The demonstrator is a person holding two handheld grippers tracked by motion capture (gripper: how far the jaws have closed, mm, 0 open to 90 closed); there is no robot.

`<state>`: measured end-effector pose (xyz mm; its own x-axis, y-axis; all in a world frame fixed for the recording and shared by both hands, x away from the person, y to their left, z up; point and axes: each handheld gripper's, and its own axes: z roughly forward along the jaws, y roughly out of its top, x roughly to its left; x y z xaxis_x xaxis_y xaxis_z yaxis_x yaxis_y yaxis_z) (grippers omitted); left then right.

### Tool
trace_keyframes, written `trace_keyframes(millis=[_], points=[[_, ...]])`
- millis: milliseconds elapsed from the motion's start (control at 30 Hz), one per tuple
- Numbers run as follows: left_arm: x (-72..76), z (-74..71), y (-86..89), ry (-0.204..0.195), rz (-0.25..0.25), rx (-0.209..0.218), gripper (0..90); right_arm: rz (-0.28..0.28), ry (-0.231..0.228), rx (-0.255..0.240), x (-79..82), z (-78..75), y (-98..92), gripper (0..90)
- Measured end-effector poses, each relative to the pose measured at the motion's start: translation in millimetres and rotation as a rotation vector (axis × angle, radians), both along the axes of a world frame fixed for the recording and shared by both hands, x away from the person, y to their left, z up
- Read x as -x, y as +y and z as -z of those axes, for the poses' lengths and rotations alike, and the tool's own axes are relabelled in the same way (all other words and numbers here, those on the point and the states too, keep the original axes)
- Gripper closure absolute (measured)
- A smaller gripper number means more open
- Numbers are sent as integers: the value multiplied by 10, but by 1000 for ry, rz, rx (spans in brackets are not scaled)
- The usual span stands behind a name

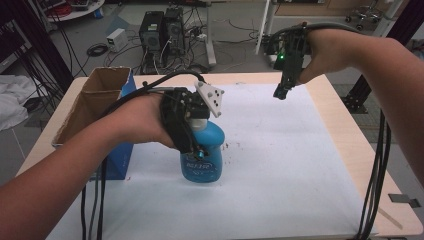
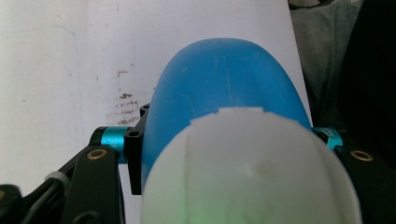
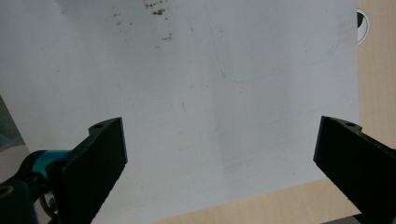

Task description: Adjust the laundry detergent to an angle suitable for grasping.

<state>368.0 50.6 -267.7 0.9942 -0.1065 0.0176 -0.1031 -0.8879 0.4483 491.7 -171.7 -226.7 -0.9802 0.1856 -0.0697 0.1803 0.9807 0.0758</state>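
Covering most of your wooden table [image 1: 345,130] is a white sheet [image 1: 280,165], with an open cardboard box [image 1: 100,95] standing at its left edge. On the sheet, left of the middle, stands the blue bottle [image 1: 205,155], upright, rounded at the shoulders, with a white cap [image 1: 199,123] and a label on its lower body. Your left gripper [image 1: 192,142] comes down on it from above, and its jaws are closed around the bottle's upper part, one on each side. The left gripper view bears this out: you see the white cap [image 2: 252,172] close up with the blue body [image 2: 224,79] swelling beyond it, the black jaws pressed against both flanks. That view also picks up a patch of brown specks [image 2: 122,109] on the sheet next to the bottle, which from the high view are faint dots. Your right gripper [image 1: 281,90] hangs in the air over the far right part of the sheet, well apart from the bottle, pointing down. Its own view shows its jaws standing wide apart with nothing between them, bare white sheet [image 3: 210,116] below, and a faint blue pen line [image 3: 280,70] curving across it.
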Motion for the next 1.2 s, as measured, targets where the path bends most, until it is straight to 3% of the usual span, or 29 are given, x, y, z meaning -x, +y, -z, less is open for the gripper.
trace_keyframes(millis=[100,233,400,600,833,1033,1200], points=[[19,37,7,6,36,7,388,-4,0,-3,3,-3,0,17],[75,69,-13,-17,111,8,389,-6,-3,-5,15,-7,13,17],[119,103,-51,-12,158,-2,388,-2,-3,-1,33,-12,28,17],[171,138,-74,-37,242,-25,388,-7,-6,-2,49,-16,36,17],[222,154,-43,-44,298,-39,389,-12,-8,-3,60,-23,45,17],[231,204,33,-45,337,-22,388,-17,-9,-3,72,-24,54,17],[225,237,58,-40,344,-31,388,-17,-10,-4,78,-16,57,17]])
